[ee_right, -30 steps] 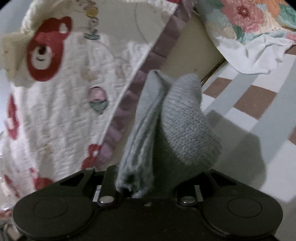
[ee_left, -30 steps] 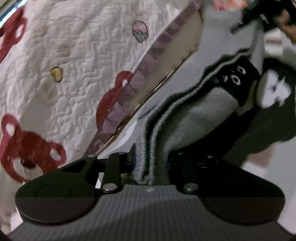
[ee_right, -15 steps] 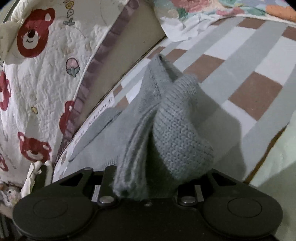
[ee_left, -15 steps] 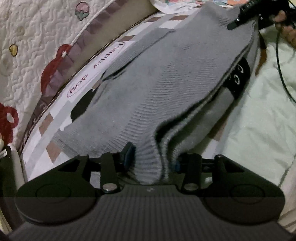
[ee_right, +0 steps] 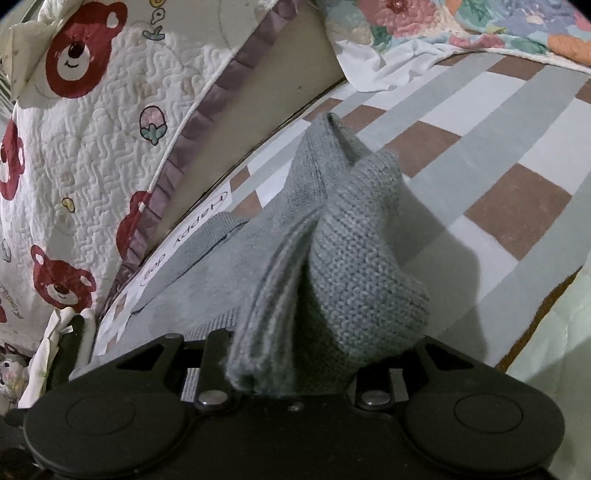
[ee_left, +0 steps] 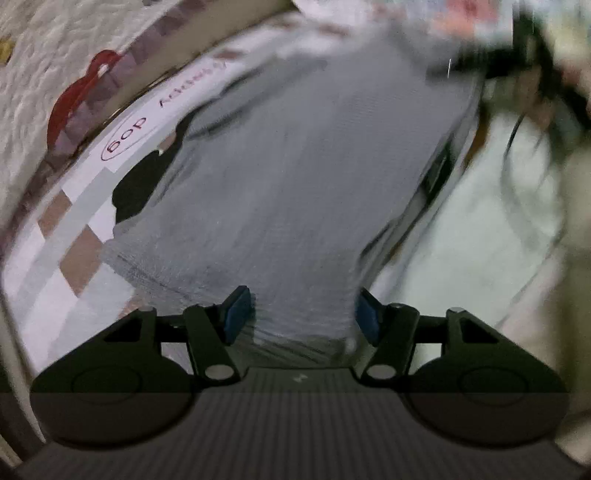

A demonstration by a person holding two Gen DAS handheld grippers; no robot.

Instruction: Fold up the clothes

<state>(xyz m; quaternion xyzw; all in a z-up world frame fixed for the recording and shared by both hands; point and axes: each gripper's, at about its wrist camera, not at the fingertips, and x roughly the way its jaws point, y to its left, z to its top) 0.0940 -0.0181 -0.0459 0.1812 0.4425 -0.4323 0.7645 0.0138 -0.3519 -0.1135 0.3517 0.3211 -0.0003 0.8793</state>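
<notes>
Grey knit sweater (ee_right: 343, 266) — bunched in right hand-held gripper (ee_right: 295, 373), between parted left hand-held gripper (ee_left: 303, 314).

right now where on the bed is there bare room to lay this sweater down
Free: the checked sheet right of the grey sweater, between the floral quilt and the pale green cover. Crowded: the left strip along the bear quilt, where the sweater's body already lies.

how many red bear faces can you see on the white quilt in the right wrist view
3 whole red bear faces on the white quilted cover: top left, lower left, one cut by the left edge. More may be hidden.
</notes>
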